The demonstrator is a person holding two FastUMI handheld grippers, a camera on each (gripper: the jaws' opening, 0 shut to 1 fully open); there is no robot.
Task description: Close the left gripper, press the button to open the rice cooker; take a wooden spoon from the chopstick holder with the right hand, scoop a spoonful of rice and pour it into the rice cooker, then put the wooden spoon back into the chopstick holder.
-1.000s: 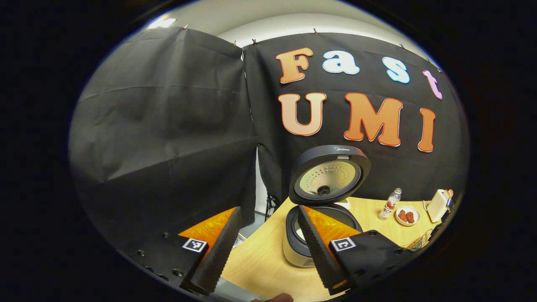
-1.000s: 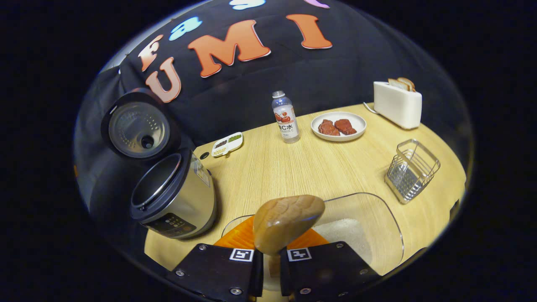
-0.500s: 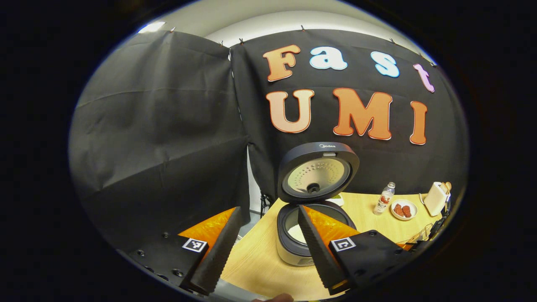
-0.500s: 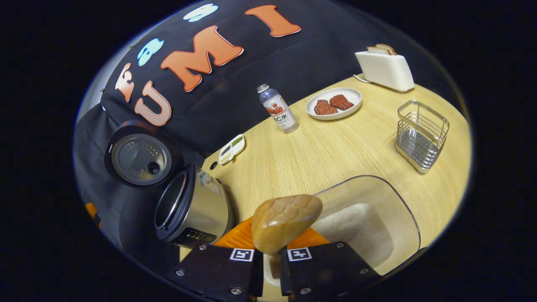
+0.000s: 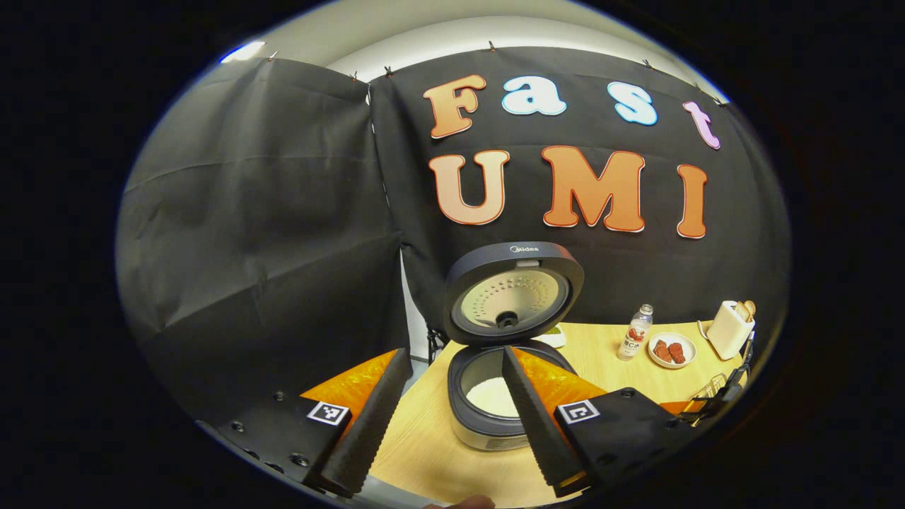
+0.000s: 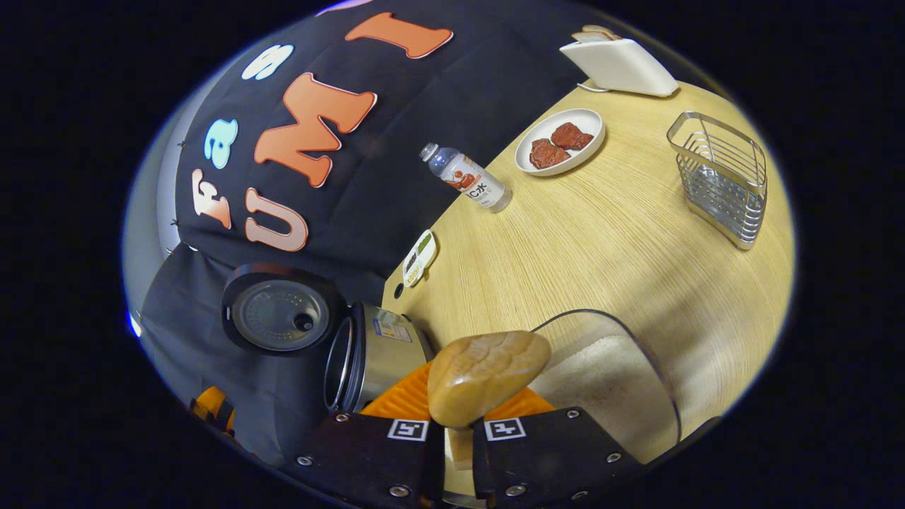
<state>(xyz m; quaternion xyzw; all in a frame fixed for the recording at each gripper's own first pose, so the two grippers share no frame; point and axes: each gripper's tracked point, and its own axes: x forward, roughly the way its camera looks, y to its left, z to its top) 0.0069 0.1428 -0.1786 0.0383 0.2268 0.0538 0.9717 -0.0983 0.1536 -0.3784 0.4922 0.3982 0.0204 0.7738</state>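
Some rice [image 5: 495,405] in open rice cooker [image 5: 488,417] (chopstick holder [image 6: 721,177] bare)

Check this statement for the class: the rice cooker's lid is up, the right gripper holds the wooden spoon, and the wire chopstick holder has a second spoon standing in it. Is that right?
One part is wrong. In the right gripper view the chopstick holder has nothing standing in it. The rest holds: the rice cooker has its lid up, and the right gripper holds the wooden spoon.

The rice cooker [image 5: 495,396] stands lid-up beyond the left gripper [image 5: 452,417]; the right gripper [image 6: 457,452] pinches the wooden spoon [image 6: 484,375].
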